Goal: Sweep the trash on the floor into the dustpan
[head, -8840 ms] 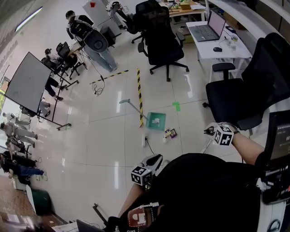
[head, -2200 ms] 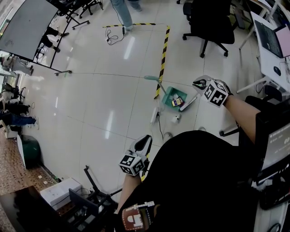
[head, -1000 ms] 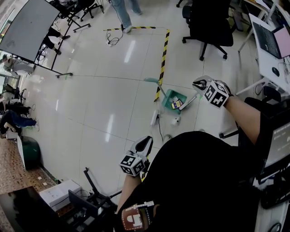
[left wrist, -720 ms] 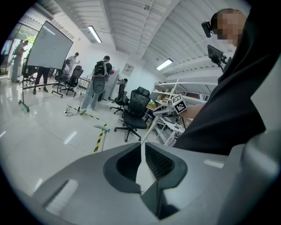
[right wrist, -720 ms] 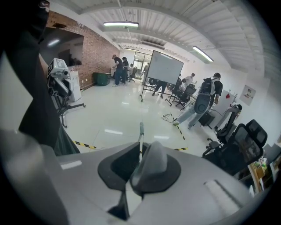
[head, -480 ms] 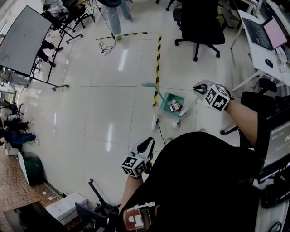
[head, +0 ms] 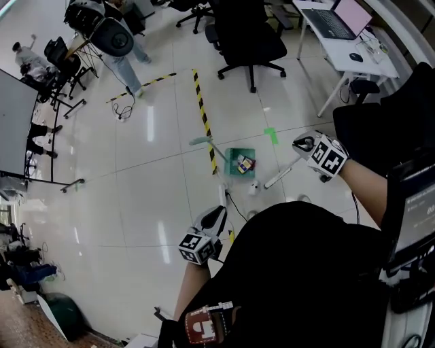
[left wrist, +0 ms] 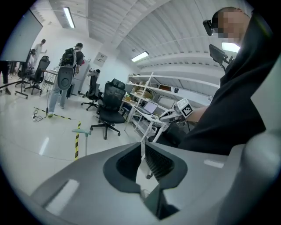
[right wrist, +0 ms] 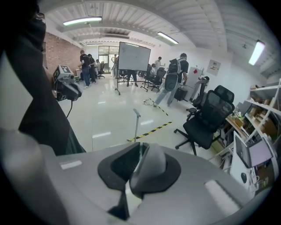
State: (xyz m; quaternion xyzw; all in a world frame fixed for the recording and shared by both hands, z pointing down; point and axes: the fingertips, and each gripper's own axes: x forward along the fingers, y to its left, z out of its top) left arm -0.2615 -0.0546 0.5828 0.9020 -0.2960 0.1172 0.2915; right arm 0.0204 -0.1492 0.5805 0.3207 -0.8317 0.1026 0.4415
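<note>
The green dustpan stands on the white floor with a colourful piece of trash inside it. Its long handle rises to the left and shows upright in the left gripper view and the right gripper view. My right gripper is shut on the white broom handle, which slants down toward the pan's near side. A small white thing lies at its lower end. My left gripper hangs low by my body, away from the pan, with its jaws close together and nothing between them.
A yellow-black tape line runs past the dustpan. A white power strip with a cable lies near my left gripper. Black office chairs and a white desk with a laptop stand behind. People are at the far left.
The colourful trash that lay on the floor beside the dustpan is now inside it. My right gripper has taken hold of the broom. The head view has swung round.
</note>
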